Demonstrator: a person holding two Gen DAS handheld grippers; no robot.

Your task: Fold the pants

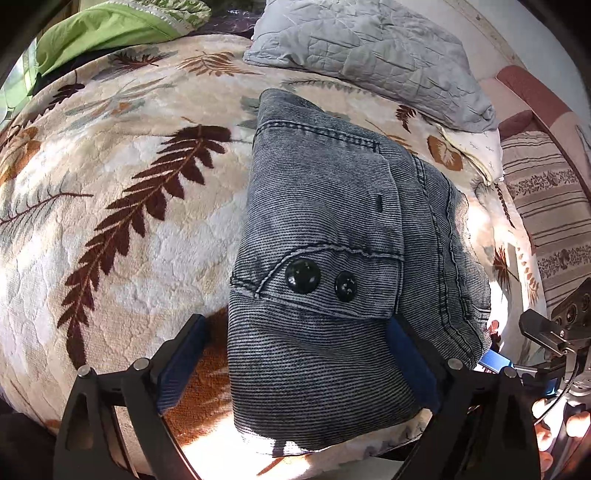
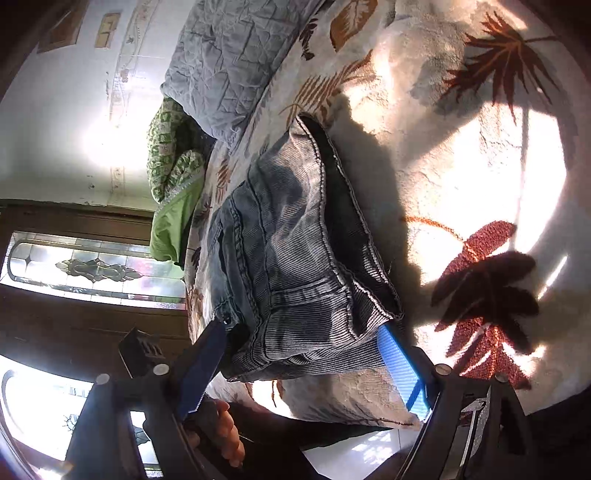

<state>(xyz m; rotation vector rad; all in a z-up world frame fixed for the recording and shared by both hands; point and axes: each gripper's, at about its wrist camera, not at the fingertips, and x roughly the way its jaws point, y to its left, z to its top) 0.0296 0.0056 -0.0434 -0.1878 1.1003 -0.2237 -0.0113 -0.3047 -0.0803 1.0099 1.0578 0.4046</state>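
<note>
The grey-blue corduroy pants (image 1: 325, 229) lie folded in a thick bundle on a leaf-patterned blanket (image 1: 110, 192), two black buttons on top. My left gripper (image 1: 295, 354) is open, its blue pads spread to either side of the bundle's near end; the right pad is tucked under a flap. In the right wrist view the pants (image 2: 291, 258) lie between the pads of my right gripper (image 2: 303, 350), which is open around the bundle's side edge. The right gripper also shows in the left wrist view (image 1: 498, 362) at the bundle's right edge.
A grey quilted pillow (image 1: 369, 48) lies behind the pants and a green cover (image 1: 103, 33) at the far left. Striped cushions (image 1: 546, 206) stand at the right. The bed's near edge runs just below the pants. A window and dark wood (image 2: 74, 266) show beyond the bed.
</note>
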